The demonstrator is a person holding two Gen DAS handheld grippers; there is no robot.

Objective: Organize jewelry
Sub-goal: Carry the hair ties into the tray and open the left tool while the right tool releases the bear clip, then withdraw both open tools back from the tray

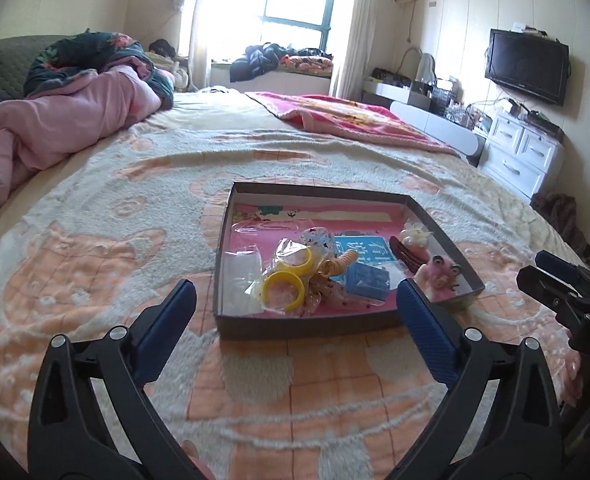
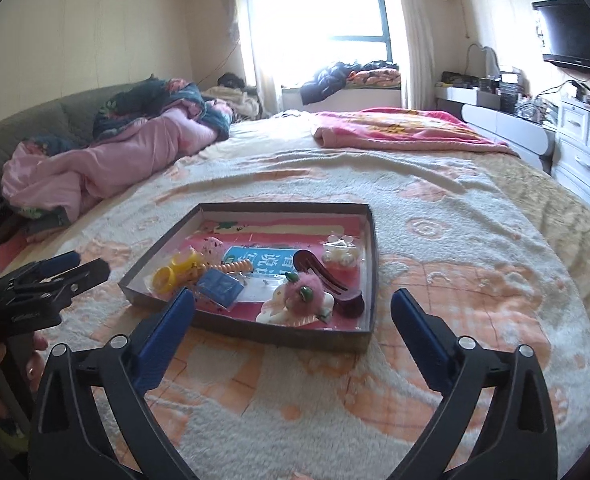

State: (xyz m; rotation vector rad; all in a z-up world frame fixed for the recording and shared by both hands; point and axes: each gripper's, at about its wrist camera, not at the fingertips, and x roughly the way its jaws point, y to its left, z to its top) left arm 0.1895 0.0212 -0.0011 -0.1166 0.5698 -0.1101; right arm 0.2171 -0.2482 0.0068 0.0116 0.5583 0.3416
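Note:
A shallow dark cardboard tray point(image 1: 295, 330) point(image 2: 275, 334) lies on the bed. In it are bagged yellow bangles point(image 1: 283, 286) point(image 2: 175, 272), an orange spiral tie point(image 1: 341, 262) point(image 2: 235, 267), a small blue box point(image 1: 365, 282) point(image 2: 221, 286), a pink fluffy clip point(image 1: 439, 274) point(image 2: 303, 292), a dark red hair claw point(image 1: 407, 254) point(image 2: 327, 276) and a white flower piece point(image 1: 415, 236) point(image 2: 339, 254). My left gripper point(image 1: 295, 292) point(image 2: 91, 264) is open just before the tray's near left side, holding nothing. My right gripper point(image 2: 293, 298) point(image 1: 531, 268) is open at the near right side, also holding nothing.
The bed carries a cream and orange fleece blanket point(image 1: 95, 280). A pink quilt point(image 1: 67, 120) is heaped at the far left and a pink blanket point(image 2: 407, 128) at the far right. White drawers point(image 1: 523, 152) and a wall television point(image 1: 527, 66) stand to the right.

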